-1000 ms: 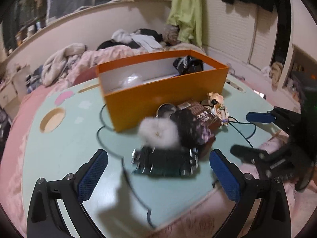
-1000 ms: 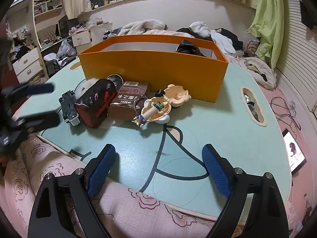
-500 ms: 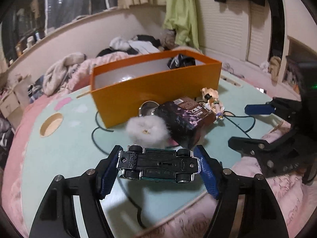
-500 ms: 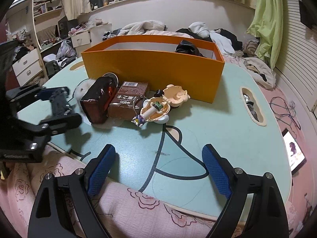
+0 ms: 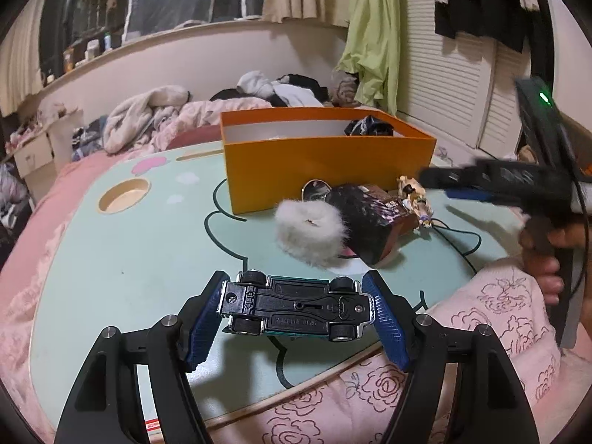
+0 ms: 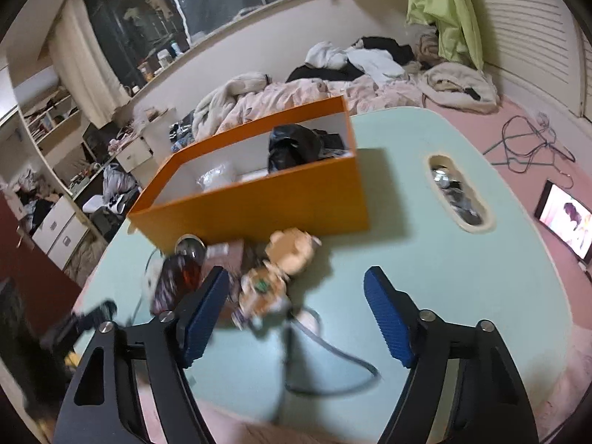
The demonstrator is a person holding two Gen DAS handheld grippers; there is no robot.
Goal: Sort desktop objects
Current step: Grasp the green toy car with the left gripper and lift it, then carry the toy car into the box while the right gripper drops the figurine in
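While my left claw (image 5: 296, 309) pinches the stiff, light toy car (image 5: 296, 309) end to end, short of the orange box (image 5: 325, 159), my right claw (image 6: 296, 318) gapes empty.

Upturned toy car (image 5: 296, 309), clamped crosswise

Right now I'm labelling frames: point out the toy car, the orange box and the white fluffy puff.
toy car (image 5: 296, 305), left wrist view, middle of its underside.
orange box (image 5: 325, 170), left wrist view, front wall.
white fluffy puff (image 5: 309, 231), left wrist view, its top.
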